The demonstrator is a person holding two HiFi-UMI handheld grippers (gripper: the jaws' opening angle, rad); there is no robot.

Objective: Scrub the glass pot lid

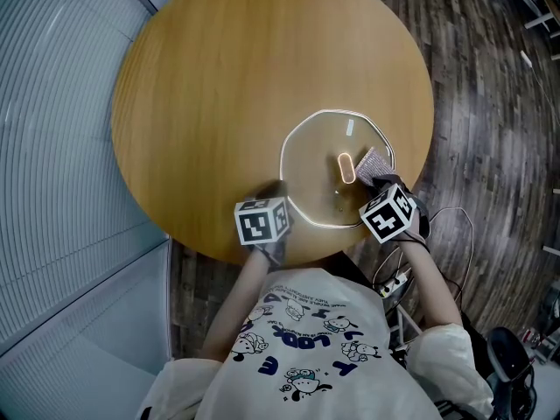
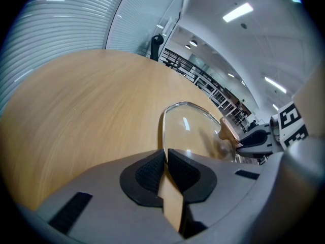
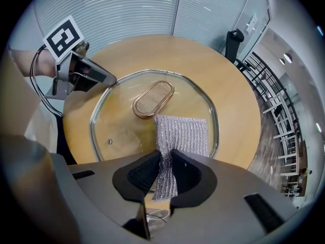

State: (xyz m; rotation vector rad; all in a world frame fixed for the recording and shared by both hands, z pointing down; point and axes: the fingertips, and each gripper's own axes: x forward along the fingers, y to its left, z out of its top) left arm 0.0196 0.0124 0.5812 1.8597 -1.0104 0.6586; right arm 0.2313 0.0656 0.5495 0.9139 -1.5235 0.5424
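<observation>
glass pot lid [image 1: 313, 169], metal-rimmed, flat on round wood table [image 1: 219, 94], near-right edge. left gripper [image 2: 165, 154] pinched shut on its rim. right gripper [image 3: 165, 156] clamps ribbed silver mesh cloth [image 3: 184, 133], lying on glass beside oval wood handle [image 3: 153, 98].

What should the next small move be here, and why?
Probably drag the right gripper sideways so its silver scrub cloth rubs across the glass lid. The cloth lies on the glass beside the handle, and the left gripper is shut on the lid's rim, steadying it.
</observation>
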